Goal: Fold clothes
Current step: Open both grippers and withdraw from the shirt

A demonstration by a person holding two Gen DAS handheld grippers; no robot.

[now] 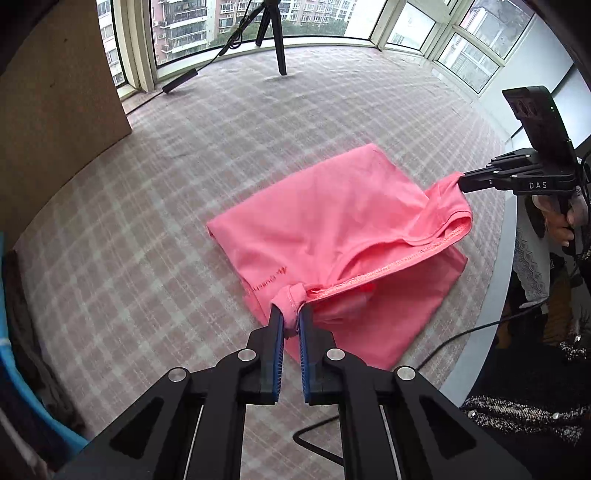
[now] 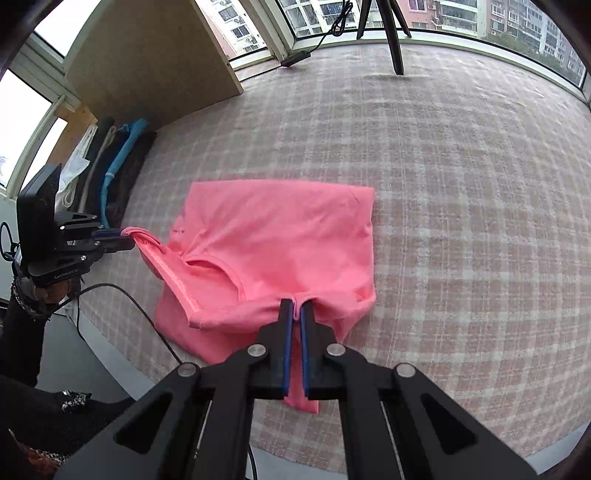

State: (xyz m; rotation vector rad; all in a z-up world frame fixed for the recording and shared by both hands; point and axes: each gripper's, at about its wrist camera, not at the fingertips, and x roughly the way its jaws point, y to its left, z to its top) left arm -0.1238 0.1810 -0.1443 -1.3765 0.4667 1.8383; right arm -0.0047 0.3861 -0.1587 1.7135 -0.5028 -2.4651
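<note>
So that its near edge can be lifted and folded over, the pink shirt (image 1: pixel 332 221) is pinched by the left claw (image 1: pixel 290 317) and right claw (image 2: pixel 296 314), spread ahead of both on the checked cloth (image 2: pixel 461 184).

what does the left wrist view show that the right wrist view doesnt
Only the left wrist view: small lettering on the pink t-shirt near the left claw, and the right claw seen from the side, shut on the stretched neckline.

Only the right wrist view: the row of folded clothes beside the wooden board, and the left claw from the side, gripping bunched fabric.

Both: the shirt on the checked cloth, each claw pinching its near edge, the tripod by the windows.
</note>
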